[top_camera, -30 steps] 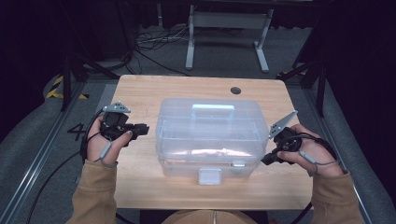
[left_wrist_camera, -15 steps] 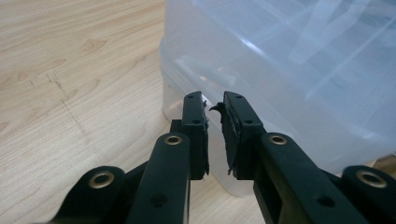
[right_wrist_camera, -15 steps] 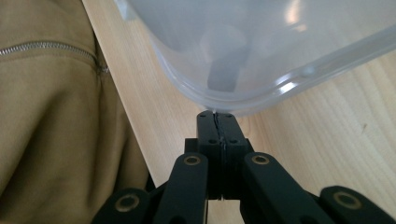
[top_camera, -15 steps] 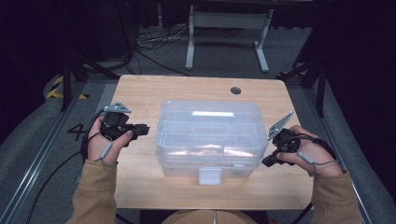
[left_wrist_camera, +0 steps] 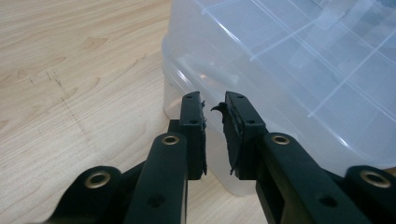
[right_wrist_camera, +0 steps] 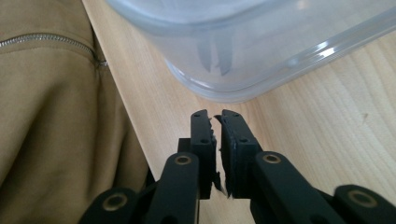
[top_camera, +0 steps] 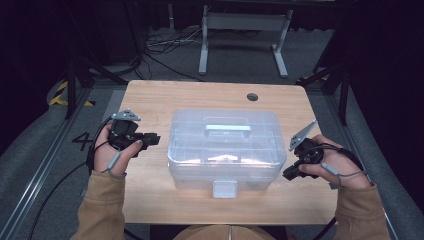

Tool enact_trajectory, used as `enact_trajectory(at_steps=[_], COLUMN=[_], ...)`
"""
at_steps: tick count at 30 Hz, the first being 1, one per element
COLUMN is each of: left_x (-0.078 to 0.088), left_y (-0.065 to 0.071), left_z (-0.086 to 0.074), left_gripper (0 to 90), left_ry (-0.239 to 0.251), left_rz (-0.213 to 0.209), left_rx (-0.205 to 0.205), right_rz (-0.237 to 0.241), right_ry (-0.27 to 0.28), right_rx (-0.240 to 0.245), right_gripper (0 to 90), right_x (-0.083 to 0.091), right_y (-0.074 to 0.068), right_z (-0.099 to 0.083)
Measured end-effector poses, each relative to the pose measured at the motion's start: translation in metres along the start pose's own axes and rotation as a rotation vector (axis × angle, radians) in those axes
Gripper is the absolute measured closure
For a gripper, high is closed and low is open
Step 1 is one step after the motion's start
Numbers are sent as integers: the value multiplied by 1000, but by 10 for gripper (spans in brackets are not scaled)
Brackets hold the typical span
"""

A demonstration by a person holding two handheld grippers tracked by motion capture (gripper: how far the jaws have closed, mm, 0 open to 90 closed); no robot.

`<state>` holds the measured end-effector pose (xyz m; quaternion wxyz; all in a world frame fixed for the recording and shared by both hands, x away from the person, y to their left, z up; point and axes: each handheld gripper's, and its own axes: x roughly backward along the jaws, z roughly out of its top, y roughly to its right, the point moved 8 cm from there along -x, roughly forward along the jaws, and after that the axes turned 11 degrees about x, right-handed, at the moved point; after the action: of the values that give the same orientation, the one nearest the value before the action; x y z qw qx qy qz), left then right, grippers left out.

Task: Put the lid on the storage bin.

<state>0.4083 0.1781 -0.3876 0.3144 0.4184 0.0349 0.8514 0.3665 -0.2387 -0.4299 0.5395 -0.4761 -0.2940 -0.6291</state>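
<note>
A clear plastic box (top_camera: 227, 150) with a lid handle (top_camera: 227, 128) and a white front latch (top_camera: 224, 188) stands mid-table. My left gripper (top_camera: 152, 138) lies level at its left side. In the left gripper view its jaws (left_wrist_camera: 214, 105) are open a little with nothing between them, their tips close to the box's lower wall (left_wrist_camera: 289, 70). My right gripper (top_camera: 289, 175) sits at the box's right front corner. Its jaws (right_wrist_camera: 217, 116) have just been opening and stand a crack apart, with nothing between them, just short of the box's rounded corner (right_wrist_camera: 243, 42).
The wooden table (top_camera: 200, 97) has a small round hole (top_camera: 252, 96) at the back right. A tan jacket (right_wrist_camera: 46, 116) hangs past the table's near edge. Beyond the table stand a metal frame (top_camera: 245, 30) and floor cables (top_camera: 165, 45).
The box's lid with its handle has come down a little onto the body. Both hands have kept their places beside the box.
</note>
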Motion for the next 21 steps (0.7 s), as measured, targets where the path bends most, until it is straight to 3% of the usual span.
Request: enact_trajectory(at_steps=[2, 10, 16, 21], left_x=[0, 1, 3, 6], left_y=[-1, -3, -5, -8], left_z=[0, -1, -3, -5], left_gripper=[764, 731, 725, 709], left_ry=[2, 11, 20, 31], left_rz=[1, 7, 15, 26], left_rx=[-1, 10, 17, 23], right_rz=[-17, -110, -221, -297], right_ry=[26, 174, 285, 388], right_rx=[6, -46, -57, -109], right_gripper=[781, 593, 522, 458], right_x=[2, 22, 41, 53], right_y=[3, 15, 30, 46], right_z=[1, 3, 6, 7])
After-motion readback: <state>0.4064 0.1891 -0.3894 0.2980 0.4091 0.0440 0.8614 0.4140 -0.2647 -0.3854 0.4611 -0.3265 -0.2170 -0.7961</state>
